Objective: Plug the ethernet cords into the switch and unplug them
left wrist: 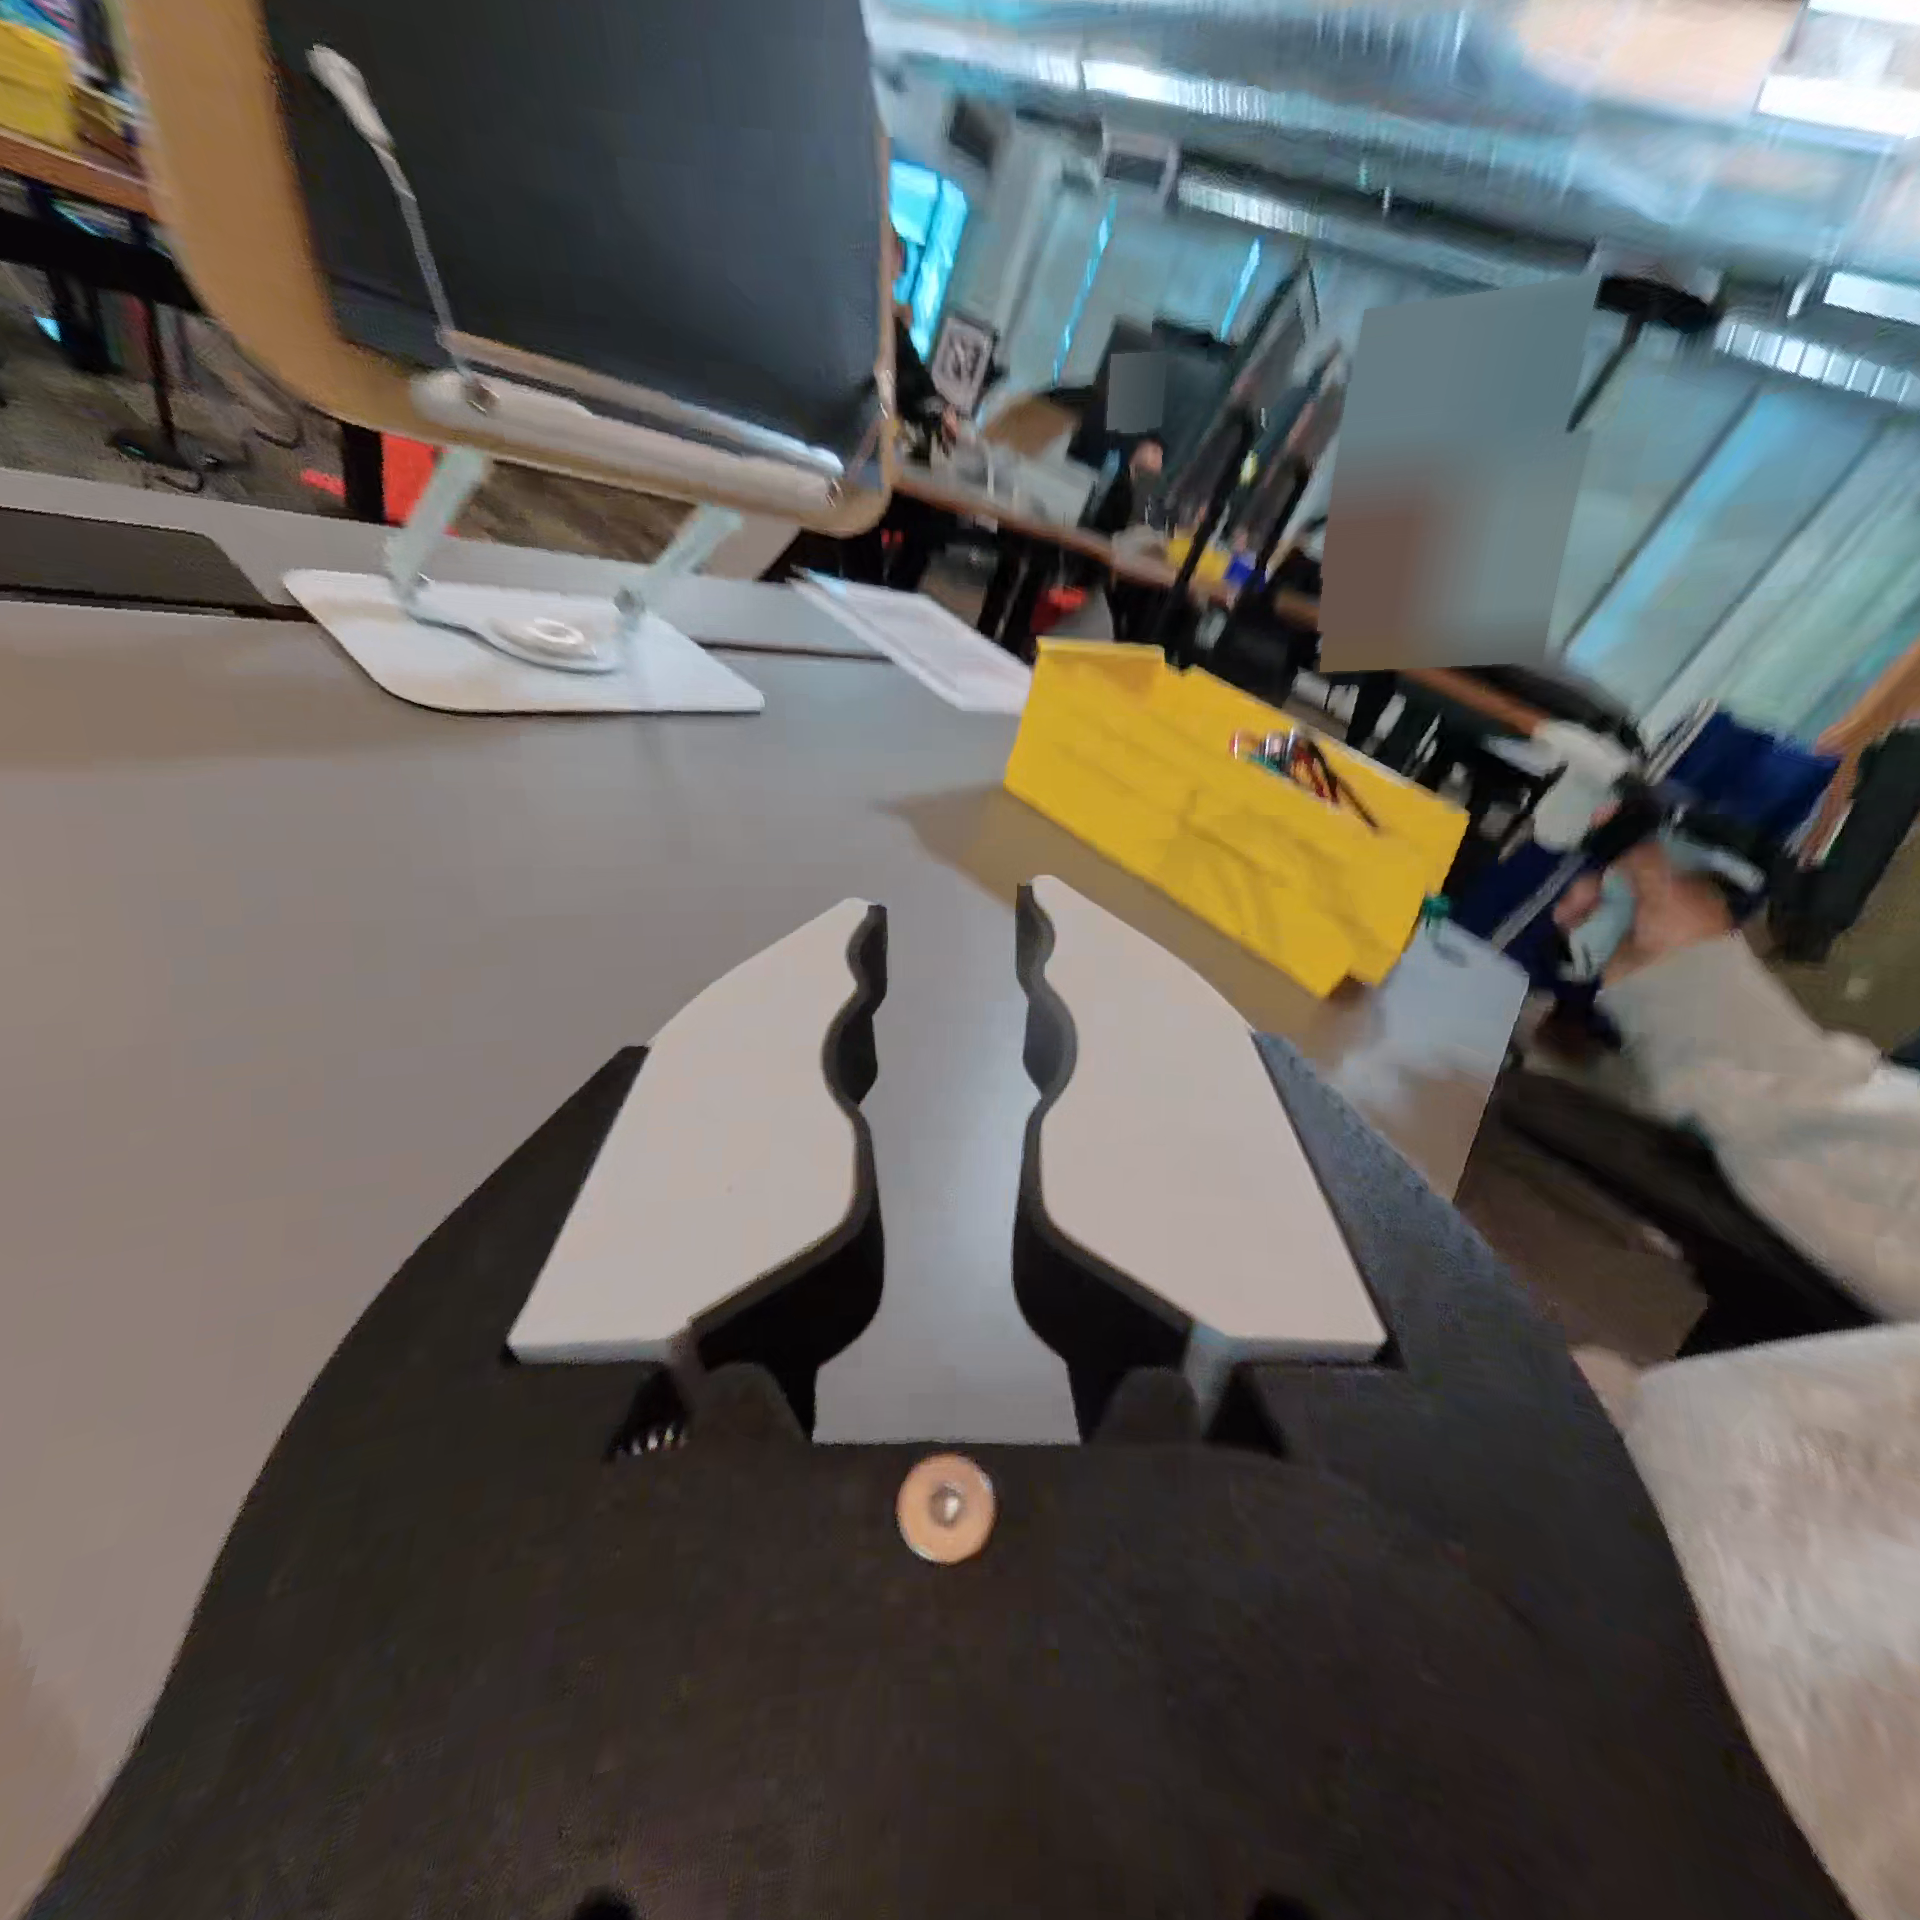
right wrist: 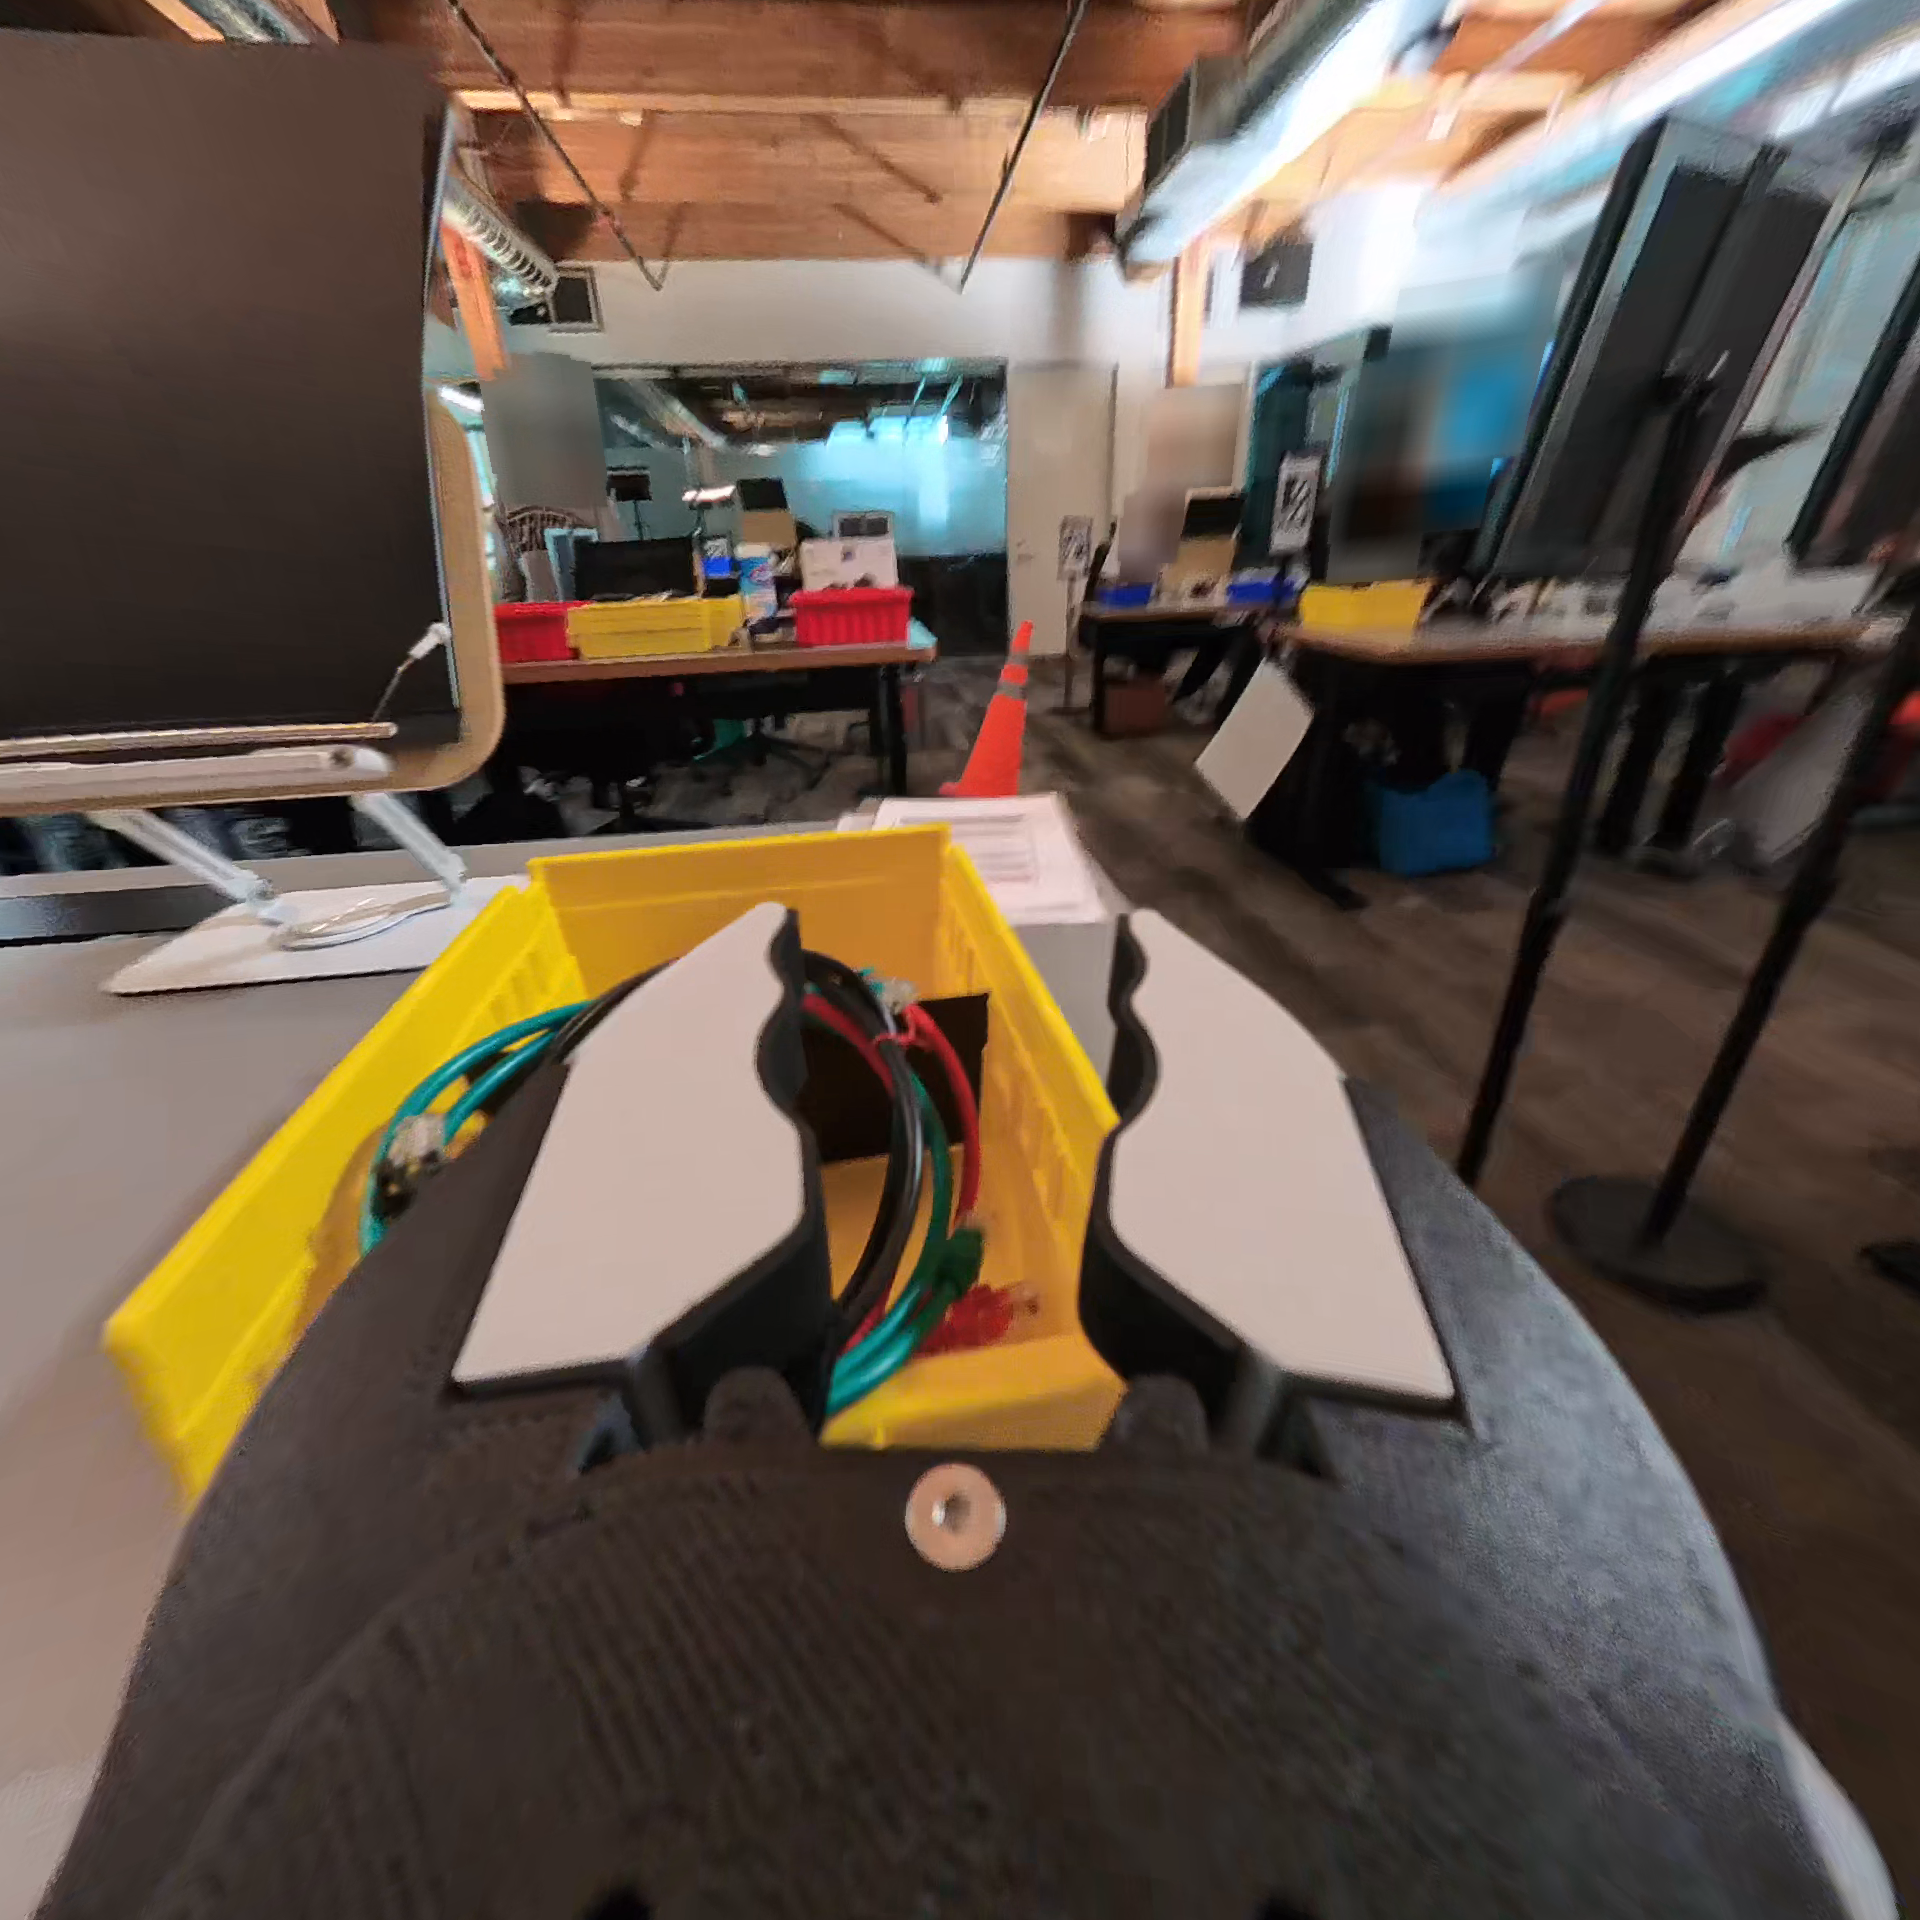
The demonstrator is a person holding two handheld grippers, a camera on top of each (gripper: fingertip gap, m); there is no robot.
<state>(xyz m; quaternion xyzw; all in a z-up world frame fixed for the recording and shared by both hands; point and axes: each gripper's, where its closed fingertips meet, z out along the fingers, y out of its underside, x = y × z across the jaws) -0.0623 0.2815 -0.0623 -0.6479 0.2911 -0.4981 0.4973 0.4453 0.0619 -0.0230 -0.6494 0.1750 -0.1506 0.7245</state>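
Green, red and black ethernet cords (right wrist: pixel 914 1174) lie coiled in the yellow bin (right wrist: pixel 312 1164) around a black box (right wrist: pixel 894 1070). Your right gripper (right wrist: pixel 956 935) hovers above, spread, empty. Your left gripper (left wrist: pixel 951 904) gapes over the grey table (left wrist: pixel 416 935).

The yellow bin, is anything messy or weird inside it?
A bit messy: green, red and black cords lie tangled loose in the yellow bin, over a black box. None looks plugged in. Nothing looks broken or spilled.
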